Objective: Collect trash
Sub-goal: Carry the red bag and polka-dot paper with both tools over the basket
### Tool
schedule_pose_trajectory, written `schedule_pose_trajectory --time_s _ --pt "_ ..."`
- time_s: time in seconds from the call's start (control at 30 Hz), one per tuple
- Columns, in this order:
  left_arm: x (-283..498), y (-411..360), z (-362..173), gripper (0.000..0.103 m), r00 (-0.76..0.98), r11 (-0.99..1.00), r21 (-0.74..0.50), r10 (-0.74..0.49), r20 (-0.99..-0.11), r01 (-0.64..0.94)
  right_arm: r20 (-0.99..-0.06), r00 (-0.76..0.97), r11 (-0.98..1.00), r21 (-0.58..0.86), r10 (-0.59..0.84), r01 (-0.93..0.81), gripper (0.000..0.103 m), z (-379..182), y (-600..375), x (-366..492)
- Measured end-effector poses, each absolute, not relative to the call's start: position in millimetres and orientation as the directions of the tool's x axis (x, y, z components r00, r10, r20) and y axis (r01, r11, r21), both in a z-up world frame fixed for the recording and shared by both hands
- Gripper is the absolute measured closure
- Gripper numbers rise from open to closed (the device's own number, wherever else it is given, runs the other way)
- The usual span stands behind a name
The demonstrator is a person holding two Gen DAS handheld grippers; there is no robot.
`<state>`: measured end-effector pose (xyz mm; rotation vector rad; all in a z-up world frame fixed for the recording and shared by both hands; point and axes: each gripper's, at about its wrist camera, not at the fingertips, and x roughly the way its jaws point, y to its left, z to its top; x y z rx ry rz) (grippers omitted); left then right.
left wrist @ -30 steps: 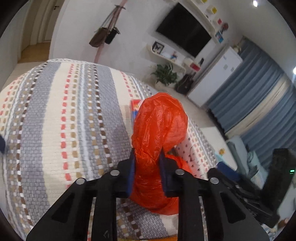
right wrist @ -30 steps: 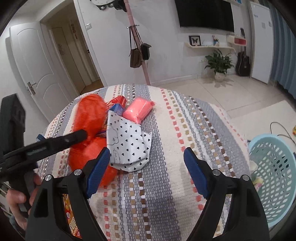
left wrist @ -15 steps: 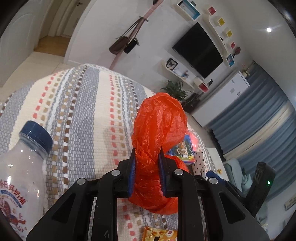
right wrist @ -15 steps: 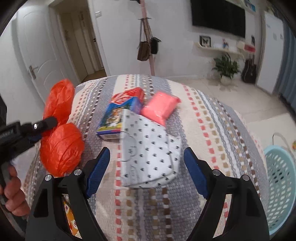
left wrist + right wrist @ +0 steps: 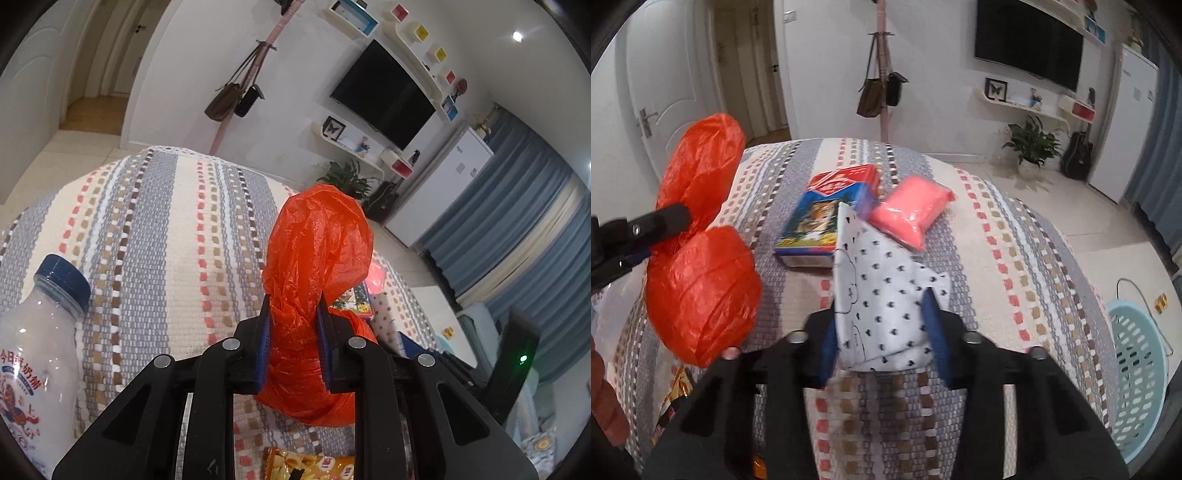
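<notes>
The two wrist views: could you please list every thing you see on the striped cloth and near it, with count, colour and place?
orange bag: one, held above the cloth
dotted white bag: one, centre
tiger box: one, blue, behind it
red box: one, farther back
pink packet: one, right of the boxes
bottle: one, blue cap, left edge
basket: one, pale blue, floor
left gripper: clamped on the orange bag
right gripper: closing around the dotted bag

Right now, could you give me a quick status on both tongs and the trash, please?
Left tongs shut on orange bag. Right tongs just closing around heart-print wrapper, pads at its edges. Nothing in the way.
</notes>
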<state>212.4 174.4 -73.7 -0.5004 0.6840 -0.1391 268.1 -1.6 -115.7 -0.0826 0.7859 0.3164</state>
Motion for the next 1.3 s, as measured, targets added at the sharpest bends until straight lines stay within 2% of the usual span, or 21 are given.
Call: schedule_pose_trajectory --time_s 0.03,0.07,0.1,0.17,0.27,0.37,0.67,0.77,0.97,1.1,1.3 --pt "212 172 -73 0.083 0.775 0.885 -0.463 -0.258 -0.576 -0.049 -0.693 0.679 0.954 0.044 0.243 -0.297 0.074 -114 -4 266" --pt "211 171 -72 0.083 0.78 0.9 -0.431 -0.221 -0.585 -0.068 -0.666 0.707 0.957 0.042 0.24 -0.285 0.083 -110 -7 260" --pt "211 168 -70 0.083 0.784 0.911 -0.403 -0.191 -0.591 -0.082 -0.639 0.727 0.956 0.041 0.25 -0.292 0.087 -106 -9 254" --pt "207 163 -65 0.083 0.792 0.917 -0.391 -0.184 -0.582 -0.074 -0.606 0.75 0.952 0.038 0.264 -0.304 0.093 -101 -13 245" --pt "192 154 -54 0.083 0.809 0.919 -0.39 -0.186 -0.558 -0.058 -0.592 0.753 0.952 0.082 0.286 -0.296 0.097 -97 -27 234" --pt "174 135 -41 0.083 0.825 0.939 -0.342 -0.158 -0.543 -0.046 -0.572 0.767 0.954 0.121 0.292 -0.274 0.099 -91 -47 220" --pt "155 53 -11 0.083 0.825 0.944 -0.303 -0.271 -0.496 0.129 -0.49 0.824 0.957 0.187 0.286 -0.221 0.099 -54 -112 175" --pt "155 30 -8 0.083 0.816 0.948 -0.275 -0.284 -0.503 0.16 -0.525 0.8 0.956 0.195 0.29 -0.219 0.099 -57 -134 176" --pt "150 45 -15 0.083 0.82 0.94 -0.324 -0.269 -0.505 0.108 -0.573 0.751 0.945 0.215 0.327 -0.247 0.099 -76 -148 177" --pt "148 57 -21 0.083 0.818 0.936 -0.344 -0.253 -0.517 0.072 -0.562 0.72 0.912 0.283 0.408 -0.296 0.099 -78 -156 175" --pt "149 51 -26 0.083 0.809 0.935 -0.345 -0.265 -0.525 0.083 -0.54 0.708 0.888 0.338 0.455 -0.312 0.099 -71 -172 176"
